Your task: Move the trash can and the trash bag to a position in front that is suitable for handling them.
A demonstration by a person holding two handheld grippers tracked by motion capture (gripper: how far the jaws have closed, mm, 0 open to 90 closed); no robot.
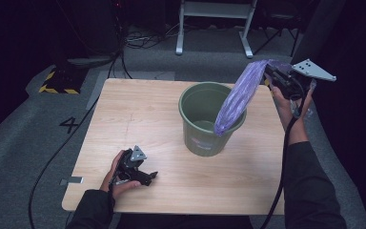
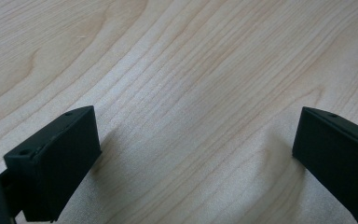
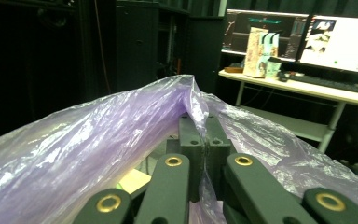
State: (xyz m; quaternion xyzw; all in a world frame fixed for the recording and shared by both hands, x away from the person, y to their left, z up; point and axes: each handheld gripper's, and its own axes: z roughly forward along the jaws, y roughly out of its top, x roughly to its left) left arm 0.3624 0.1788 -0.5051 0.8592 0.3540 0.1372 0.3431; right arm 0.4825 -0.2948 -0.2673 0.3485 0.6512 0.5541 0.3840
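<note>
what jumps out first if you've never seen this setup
The purple plastic bag jumps out first: the right gripper pinches its top edge and holds it up at the table's far right, its lower end hanging into the green bucket. The bucket stands upright on the wooden table, right of its middle. At the near left, the left gripper rests low on the wood with its jaws wide apart and nothing between them.

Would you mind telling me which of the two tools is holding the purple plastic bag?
The right tool, raised beside the green bucket, has its jaws shut on the purple bag. The left tool rests open on the table, holding nothing.
</note>
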